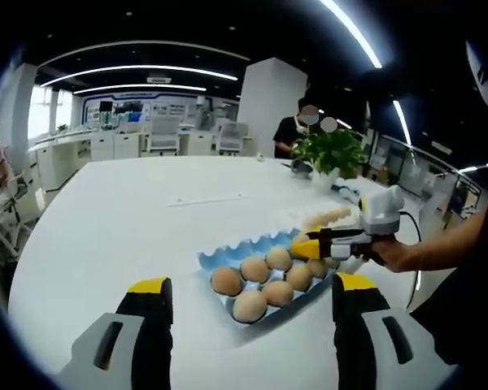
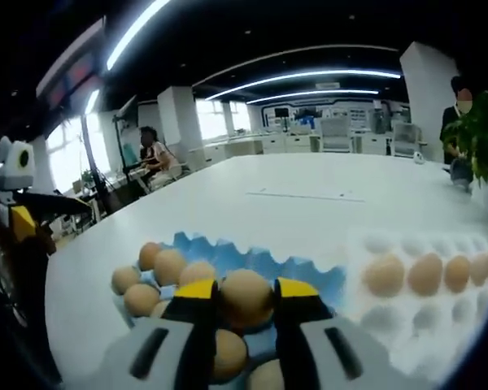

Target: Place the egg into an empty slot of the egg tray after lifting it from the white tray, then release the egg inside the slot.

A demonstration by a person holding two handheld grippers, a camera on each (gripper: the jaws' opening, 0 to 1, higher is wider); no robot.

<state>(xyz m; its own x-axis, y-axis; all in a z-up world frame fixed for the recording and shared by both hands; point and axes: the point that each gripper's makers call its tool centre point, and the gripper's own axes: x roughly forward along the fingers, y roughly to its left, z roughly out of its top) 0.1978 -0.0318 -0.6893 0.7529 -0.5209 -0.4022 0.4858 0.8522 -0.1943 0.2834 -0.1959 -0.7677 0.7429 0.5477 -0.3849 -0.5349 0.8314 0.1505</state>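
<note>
My right gripper (image 2: pixel 246 291) is shut on a brown egg (image 2: pixel 246 299), holding it over the blue egg tray (image 2: pixel 309 272). Several eggs lie in the tray's left slots. To the right, the white tray (image 2: pixel 390 244) holds a row of several eggs. In the left gripper view the blue egg tray (image 1: pixel 220 258) lies just ahead of my left gripper (image 1: pixel 252 284), which is open with nothing between its jaws. The right gripper (image 1: pixel 321 246) reaches in from the right over the tray's right end, held by a person's hand (image 1: pixel 390 253). The white tray (image 1: pixel 342 215) lies behind it.
Both trays rest on a big white table (image 1: pixel 130 219). A potted plant (image 1: pixel 329 150) stands at its far side, with a person (image 1: pixel 293 134) behind it. The left gripper (image 2: pixel 16 203) shows at the left of the right gripper view. Desks and chairs fill the room beyond.
</note>
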